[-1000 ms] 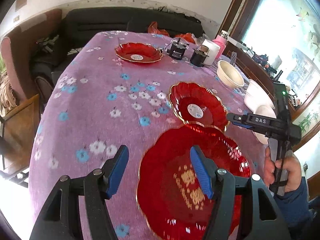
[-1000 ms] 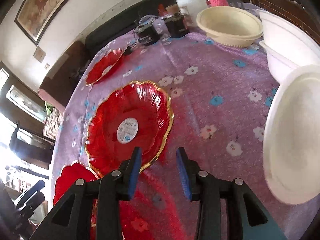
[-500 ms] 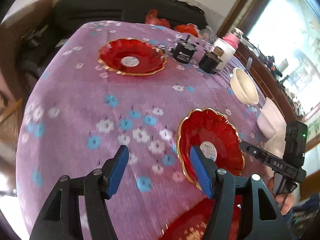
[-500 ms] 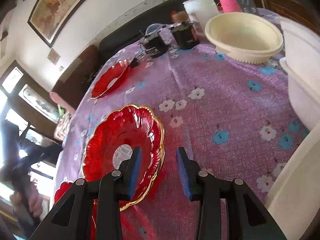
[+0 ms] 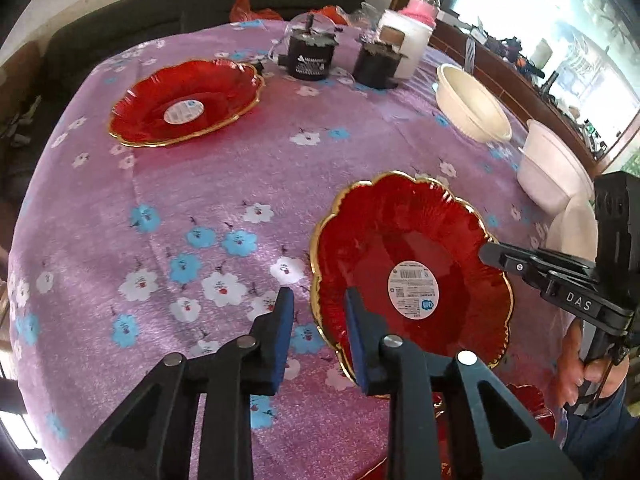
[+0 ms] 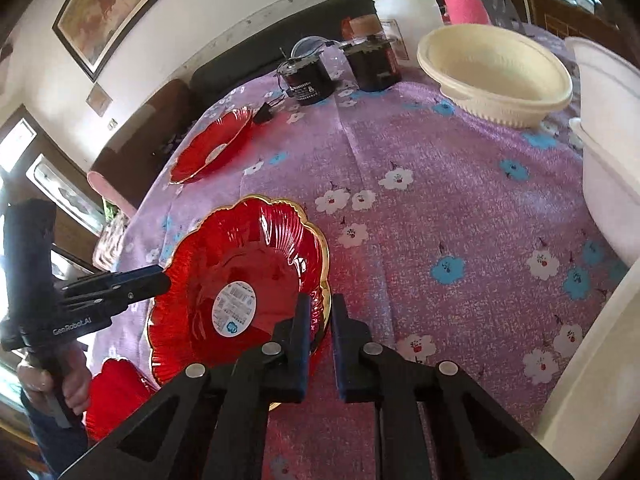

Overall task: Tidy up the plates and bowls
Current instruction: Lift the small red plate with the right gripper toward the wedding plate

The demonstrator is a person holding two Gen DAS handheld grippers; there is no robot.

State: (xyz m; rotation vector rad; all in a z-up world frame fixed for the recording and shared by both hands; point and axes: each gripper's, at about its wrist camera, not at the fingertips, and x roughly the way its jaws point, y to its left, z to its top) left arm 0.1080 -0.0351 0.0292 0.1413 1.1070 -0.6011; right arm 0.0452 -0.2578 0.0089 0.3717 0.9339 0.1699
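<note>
A red glass plate (image 5: 412, 256) with a gold scalloped rim and a white sticker lies on the flowered purple cloth, also in the right wrist view (image 6: 240, 264). My left gripper (image 5: 318, 320) straddles its left rim; the jaws are closing, and cloth still shows between the outer pad and the rim. My right gripper (image 6: 320, 312) is shut on the opposite rim, the gold edge pinched between its blue pads. Each gripper shows in the other's view, the right gripper (image 5: 486, 252) and the left gripper (image 6: 164, 276). A second red plate (image 5: 184, 100) lies far left.
A larger red plate (image 6: 112, 392) lies at the near edge. A cream bowl (image 5: 468, 104), stacked white bowls (image 5: 556, 164) and a white dish (image 6: 592, 360) line the right side. Two black cans (image 5: 312, 56), a white jar and a pink bottle stand at the back.
My left gripper moved from over the large red plate to the smaller plate's left rim, and its jaws narrowed. My right gripper's jaws closed onto the plate's other rim.
</note>
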